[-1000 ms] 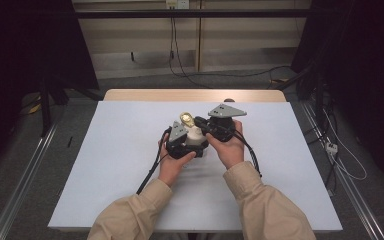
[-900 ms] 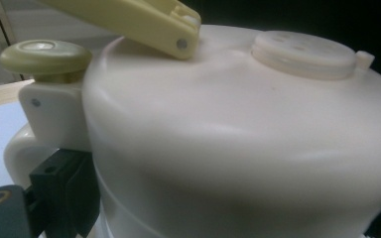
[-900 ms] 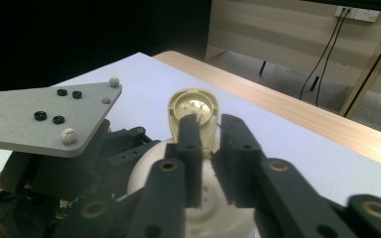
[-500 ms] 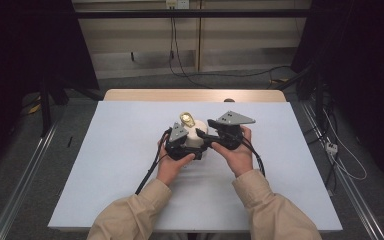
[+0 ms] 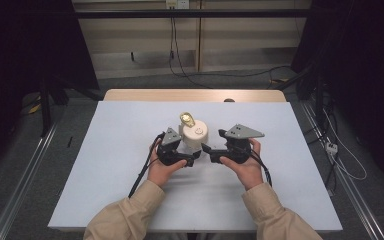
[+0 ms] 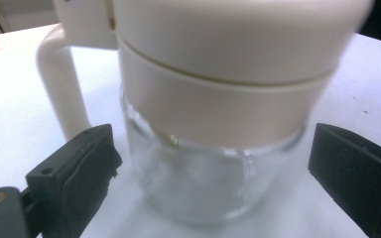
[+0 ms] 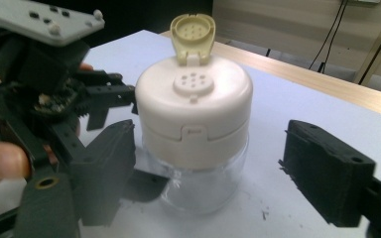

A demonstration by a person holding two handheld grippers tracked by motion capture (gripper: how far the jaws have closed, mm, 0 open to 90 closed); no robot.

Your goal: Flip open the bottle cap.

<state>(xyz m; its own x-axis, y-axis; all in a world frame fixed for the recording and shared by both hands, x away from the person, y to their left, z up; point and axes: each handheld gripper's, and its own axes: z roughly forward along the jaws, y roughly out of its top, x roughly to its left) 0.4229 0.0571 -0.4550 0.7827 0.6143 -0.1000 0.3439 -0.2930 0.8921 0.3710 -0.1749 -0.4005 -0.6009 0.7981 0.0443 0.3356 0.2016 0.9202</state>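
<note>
A small clear glass jar [image 7: 198,186] with a cream plastic cap [image 7: 194,106] stands upright near the middle of the white table [image 5: 105,165], slightly toward its far side. The cap's small flip lid [image 7: 192,30] stands open, hinged at the far edge, showing a ring of raised plugs on its underside, and beneath it a round patch of shaker holes [image 7: 193,83] sits on top of the cap. A small tab [image 7: 194,132] marks the cap's front rim. In the left gripper view a cream handle-like bar [image 6: 62,87] runs down one side of the jar. The glass looks empty. No brand, label or writing can be read on the jar or the cap. The left gripper [image 5: 196,155] comes in from the jar's left with its jaws spread wide to either side of the glass, not touching it. The right gripper [image 5: 206,149] points at the jar from the right, its jaws also wide apart with the jar between them and clear of both pads. Each is held in a hand with a beige sleeve [image 5: 130,212]. Beyond the white surface a strip of wooden tabletop [image 5: 195,95] shows, and cables [image 5: 172,40] hang down the wall behind.
</note>
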